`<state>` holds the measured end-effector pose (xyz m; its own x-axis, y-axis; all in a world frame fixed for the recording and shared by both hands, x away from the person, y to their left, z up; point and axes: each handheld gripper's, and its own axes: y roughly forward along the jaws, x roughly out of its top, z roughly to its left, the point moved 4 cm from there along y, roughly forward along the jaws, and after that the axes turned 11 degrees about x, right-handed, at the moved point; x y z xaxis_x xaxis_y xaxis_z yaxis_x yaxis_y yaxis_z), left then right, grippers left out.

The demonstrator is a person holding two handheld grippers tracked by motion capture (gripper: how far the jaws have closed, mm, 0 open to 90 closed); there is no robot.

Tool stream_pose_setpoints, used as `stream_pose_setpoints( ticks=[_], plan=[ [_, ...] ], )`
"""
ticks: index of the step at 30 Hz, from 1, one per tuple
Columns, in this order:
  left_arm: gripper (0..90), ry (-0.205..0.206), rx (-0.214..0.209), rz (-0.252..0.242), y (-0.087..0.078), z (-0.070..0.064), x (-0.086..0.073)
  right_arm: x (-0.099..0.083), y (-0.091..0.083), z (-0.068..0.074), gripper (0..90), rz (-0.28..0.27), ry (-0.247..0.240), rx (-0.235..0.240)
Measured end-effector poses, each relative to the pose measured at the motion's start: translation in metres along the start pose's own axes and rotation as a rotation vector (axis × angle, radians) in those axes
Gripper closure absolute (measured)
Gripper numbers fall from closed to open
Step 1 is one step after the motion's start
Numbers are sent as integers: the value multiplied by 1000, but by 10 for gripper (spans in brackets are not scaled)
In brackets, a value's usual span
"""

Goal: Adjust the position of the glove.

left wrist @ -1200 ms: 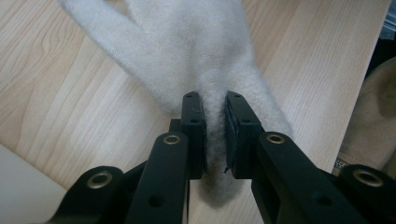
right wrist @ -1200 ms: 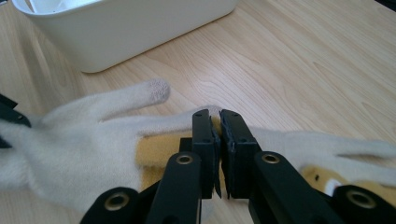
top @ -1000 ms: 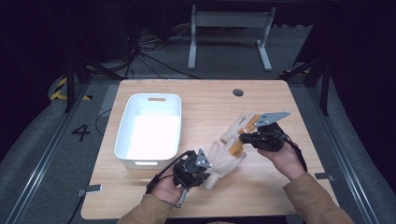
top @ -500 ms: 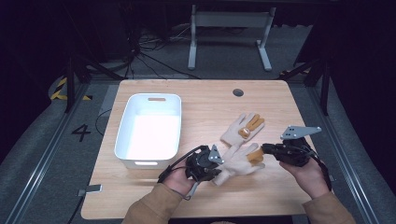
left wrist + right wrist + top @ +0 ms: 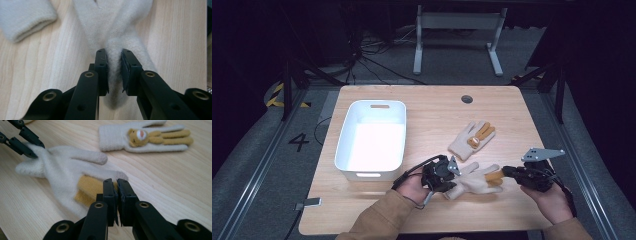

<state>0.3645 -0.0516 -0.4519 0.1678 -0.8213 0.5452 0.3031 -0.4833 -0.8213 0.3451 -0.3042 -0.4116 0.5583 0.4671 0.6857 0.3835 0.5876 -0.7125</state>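
Glove (image 5: 472, 179) lies flat near the 6 o'clock edge of the table (image 5: 512, 105) in the high view, stretched between both tools. Left gripper (image 5: 451, 172) holds its 9 o'clock end; right gripper (image 5: 506, 172) holds its 3 o'clock end. A second glove (image 5: 472, 140) lies apart at 12 o'clock; a white bin (image 5: 373, 140) stands at 9 o'clock.

Left gripper view: jaws nearly closed, pinching a fold of cream fabric.

Right gripper view: jaws almost together, clamping the yellow fingertips; the second glove lies at 1 o'clock.
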Motion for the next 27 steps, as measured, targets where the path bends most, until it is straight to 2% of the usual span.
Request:
stream_pose_setpoints(
  ticks=[3,5,6,9,12,13,21,23,27],
  plan=[
    [750,28,13,1,4,0,1,-4,3,1,853,13,13,-4],
    [673,41,48,3,5,0,1,-7,4,2,853,25,19,-14],
    [675,52,69,8,5,0,0,-8,4,3,853,30,24,-19],
    [620,37,81,11,5,2,0,-14,2,4,845,42,52,-34],
    [619,29,88,8,4,3,-1,-16,2,3,821,54,67,-37],
    [615,25,90,10,4,3,-1,-17,2,2,709,59,68,-50],
    [602,2,92,1,-2,5,-1,-14,-3,-4,675,11,77,-69],
    [601,-25,90,-6,-7,5,-1,-13,-3,-4,674,7,74,-66],
    [590,-54,86,-29,-13,5,-1,-11,-3,-4,674,-2,59,-60]
  ],
)
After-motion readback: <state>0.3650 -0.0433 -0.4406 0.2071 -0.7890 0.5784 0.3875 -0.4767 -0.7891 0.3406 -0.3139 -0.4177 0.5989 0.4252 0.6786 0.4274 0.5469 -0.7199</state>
